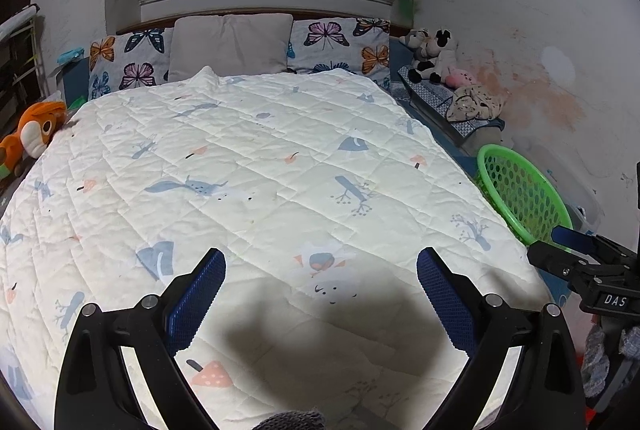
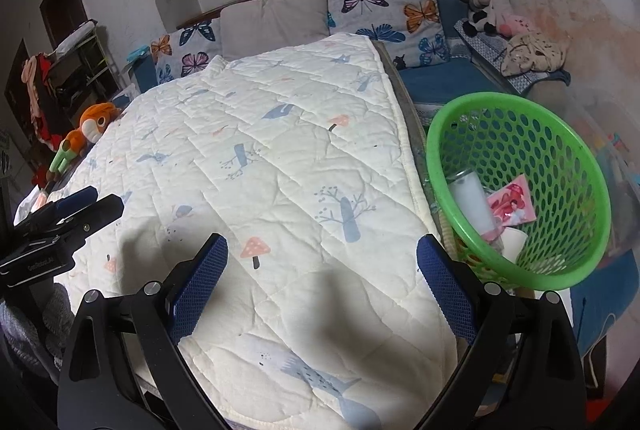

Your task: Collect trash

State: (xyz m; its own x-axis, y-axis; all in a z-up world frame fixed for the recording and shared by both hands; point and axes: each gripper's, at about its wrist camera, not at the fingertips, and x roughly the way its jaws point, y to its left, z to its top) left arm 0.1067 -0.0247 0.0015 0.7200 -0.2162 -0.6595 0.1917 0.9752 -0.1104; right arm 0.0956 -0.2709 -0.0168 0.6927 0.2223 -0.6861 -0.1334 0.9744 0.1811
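Trash point(image 2: 505, 210) in green basket point(image 2: 568, 133), right gripper point(image 1: 576, 244) labelled "DAS" — spread wide

1. Right gripper point(image 1: 576, 250), seen at the right edge of the left wrist view: small black plate on its body w/ white caps "DAS". Letters run to the plate's edge; may be part of a longer word, can't tell.

2. Left gripper point(image 2: 76, 205), seen at the left edge of the right wrist view: small grey print on its black body, approx. "GenRobot.AI". Print is tiny and blurred; reading uncertain.

3. Pink packet point(image 2: 514, 205) in the green basket point(image 2: 560, 272): printed pics on its face; any txt too small to read.

4. No other legible txt, nos. or signs in either view.
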